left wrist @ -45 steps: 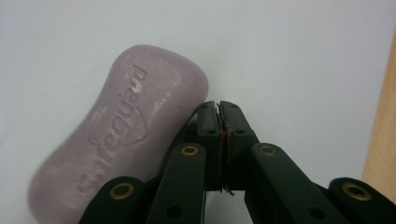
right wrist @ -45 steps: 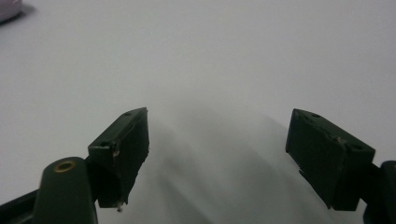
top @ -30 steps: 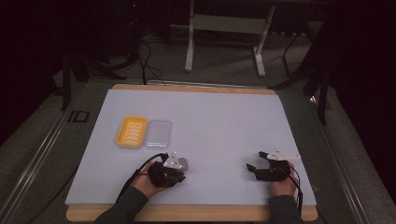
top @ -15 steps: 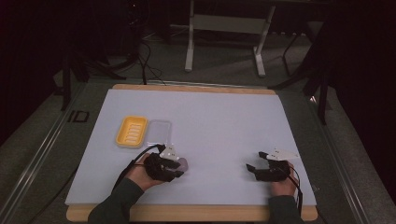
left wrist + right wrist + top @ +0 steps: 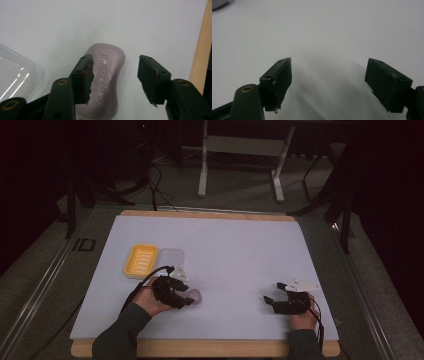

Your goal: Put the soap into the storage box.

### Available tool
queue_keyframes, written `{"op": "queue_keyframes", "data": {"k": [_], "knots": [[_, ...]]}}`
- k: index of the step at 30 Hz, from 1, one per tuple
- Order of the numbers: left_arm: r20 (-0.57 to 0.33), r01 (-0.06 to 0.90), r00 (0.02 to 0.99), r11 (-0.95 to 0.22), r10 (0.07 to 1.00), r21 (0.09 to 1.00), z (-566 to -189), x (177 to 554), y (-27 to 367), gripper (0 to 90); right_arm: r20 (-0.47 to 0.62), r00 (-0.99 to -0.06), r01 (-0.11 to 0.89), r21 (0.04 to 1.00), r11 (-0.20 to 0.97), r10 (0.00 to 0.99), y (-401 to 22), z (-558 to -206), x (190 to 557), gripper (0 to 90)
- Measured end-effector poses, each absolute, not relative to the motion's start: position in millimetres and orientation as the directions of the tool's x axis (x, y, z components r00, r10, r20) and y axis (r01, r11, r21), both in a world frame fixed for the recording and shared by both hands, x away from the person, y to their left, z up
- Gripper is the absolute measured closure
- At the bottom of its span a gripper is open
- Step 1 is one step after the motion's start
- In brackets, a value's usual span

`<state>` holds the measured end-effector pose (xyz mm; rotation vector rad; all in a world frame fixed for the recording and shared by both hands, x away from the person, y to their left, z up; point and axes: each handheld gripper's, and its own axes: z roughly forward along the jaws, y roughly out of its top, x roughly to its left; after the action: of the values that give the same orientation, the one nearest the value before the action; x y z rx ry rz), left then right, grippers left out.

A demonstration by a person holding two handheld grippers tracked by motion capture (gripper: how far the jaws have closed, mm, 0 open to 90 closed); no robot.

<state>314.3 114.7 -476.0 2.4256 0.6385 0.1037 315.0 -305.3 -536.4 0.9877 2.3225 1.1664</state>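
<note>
High view, lower centre of the frame: a white table [image 5: 240, 250] with a wooden rim takes up most of the picture. At the lower left of the sheet a person's left hand [image 5: 150, 300] holds the left gripper [image 5: 176, 292], and at the lower right the right hand [image 5: 300, 317] holds the right gripper [image 5: 276, 296], well apart from the other. Left of centre lies a yellow soap dish [image 5: 140, 260], with a clear lid [image 5: 170, 257] just beside it on its right. A lilac soap bar [image 5: 194, 296] lies at the left gripper's tip.

Left gripper view shows its jaws spread above the soap bar [image 5: 106, 80], which lies flat on the white surface; one jaw overlaps the bar's edge, the other is clear of it. Right gripper view shows those jaws spread wide over bare white surface, holding nothing.
</note>
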Motion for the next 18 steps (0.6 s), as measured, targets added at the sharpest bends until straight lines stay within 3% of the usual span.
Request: {"op": "queue_keyframes", "data": {"k": [6, 18], "knots": [[-0.073, 0.422, 0.879, -0.698, 0.470, 0.579, -479.8, 319.2, 114.9, 40.2, -0.006, -0.691, 0.427, 0.803, 0.415, 0.723, -305.2, -536.4, 315.1, 21.2], [-0.077, 0.424, 0.884, -0.722, 0.461, 0.547, -489.1, 325.2, 110.3, 39.8, -0.006, -0.691, 0.427, 0.804, 0.414, 0.723, -305.0, -536.6, 315.2, 21.2]]}}
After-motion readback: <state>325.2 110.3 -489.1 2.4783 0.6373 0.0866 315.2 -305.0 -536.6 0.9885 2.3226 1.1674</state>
